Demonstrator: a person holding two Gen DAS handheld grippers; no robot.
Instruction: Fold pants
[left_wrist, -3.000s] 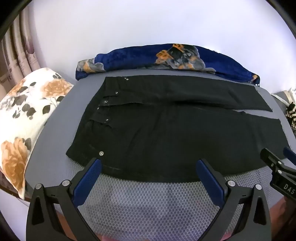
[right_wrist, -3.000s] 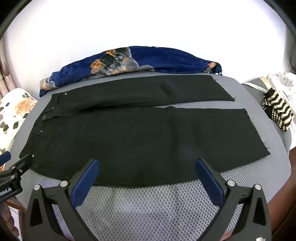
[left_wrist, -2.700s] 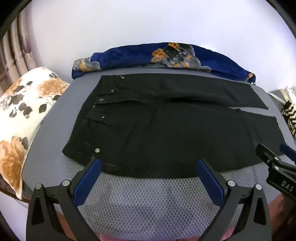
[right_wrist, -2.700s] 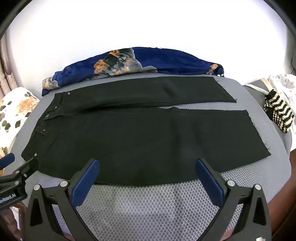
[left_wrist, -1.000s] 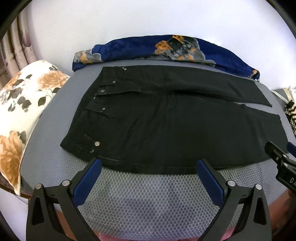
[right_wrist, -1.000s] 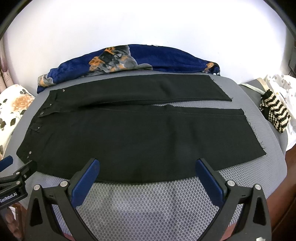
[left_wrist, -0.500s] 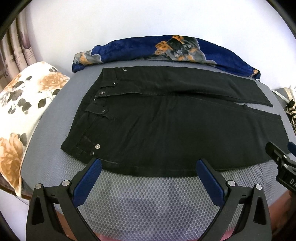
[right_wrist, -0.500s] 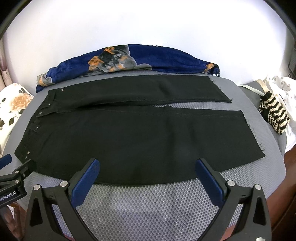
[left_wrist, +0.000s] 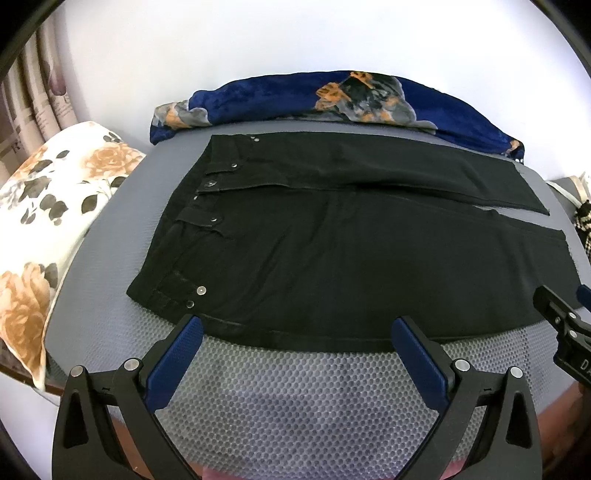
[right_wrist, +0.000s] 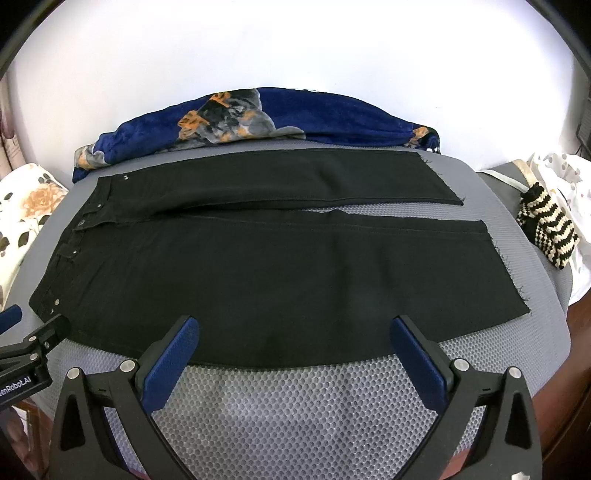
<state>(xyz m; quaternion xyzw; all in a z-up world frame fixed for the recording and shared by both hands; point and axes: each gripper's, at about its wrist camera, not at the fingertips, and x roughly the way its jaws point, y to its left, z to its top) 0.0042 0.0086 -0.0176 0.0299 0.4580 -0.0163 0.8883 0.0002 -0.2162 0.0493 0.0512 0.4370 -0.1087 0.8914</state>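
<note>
Black pants (left_wrist: 332, 251) (right_wrist: 280, 273) lie flat on a grey mesh surface (left_wrist: 295, 391) (right_wrist: 295, 398), waistband to the left, both legs stretched to the right. My left gripper (left_wrist: 297, 328) is open, its blue-padded fingers just at the pants' near edge by the waist end. The right gripper (right_wrist: 295, 328) is open too, fingers over the near edge of the front leg. Nothing is held by either. Each gripper's tip shows at the side of the other's view.
A blue floral blanket (left_wrist: 332, 99) (right_wrist: 258, 118) lies bunched behind the pants against the white wall. A floral pillow (left_wrist: 48, 206) sits left. A striped knit item (right_wrist: 546, 229) and white cloth (right_wrist: 569, 177) lie right.
Both grippers have shifted slightly and drawn a little closer to the pants' near edge. The pants have not moved, and both grippers have stayed open.
</note>
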